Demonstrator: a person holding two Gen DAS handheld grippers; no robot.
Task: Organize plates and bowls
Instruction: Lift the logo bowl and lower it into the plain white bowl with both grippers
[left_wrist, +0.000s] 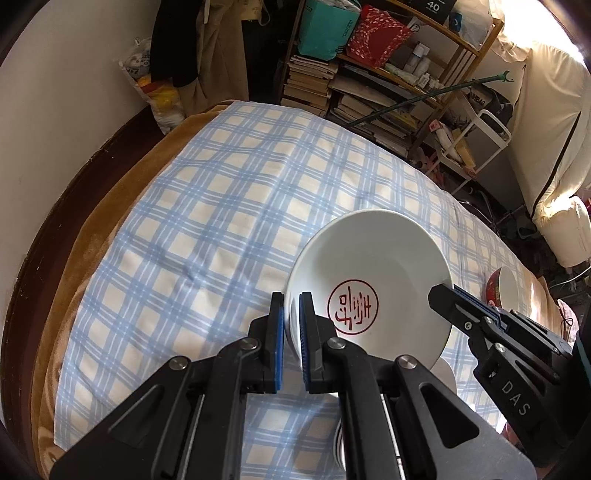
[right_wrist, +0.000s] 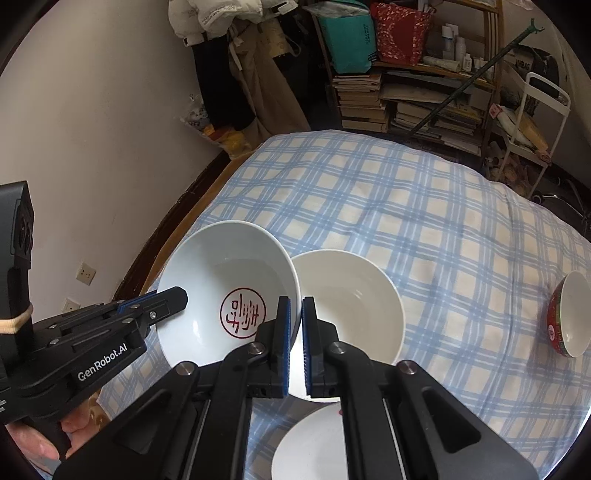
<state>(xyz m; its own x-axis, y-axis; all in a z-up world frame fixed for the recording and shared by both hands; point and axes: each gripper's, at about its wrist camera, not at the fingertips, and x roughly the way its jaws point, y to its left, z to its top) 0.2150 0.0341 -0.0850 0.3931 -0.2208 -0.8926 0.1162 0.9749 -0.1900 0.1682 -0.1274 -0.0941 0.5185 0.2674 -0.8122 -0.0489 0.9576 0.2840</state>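
Held in the air over the blue checked cloth (right_wrist: 424, 206): white ceramic bowl with red round seal (right_wrist: 229, 295), left gripper (left_wrist: 291, 306) and right gripper (right_wrist: 296, 310) each pinching an opposite rim, probably to steady it for stacking into plain white bowl (right_wrist: 351, 306) at right

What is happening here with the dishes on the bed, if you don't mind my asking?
A person holds a white bowl with a red seal by both hand-held tools: the left tool clamps one rim, the right tool the opposite. Below sit a plain white bowl, a white plate, and a red-patterned bowl on the checked cloth.
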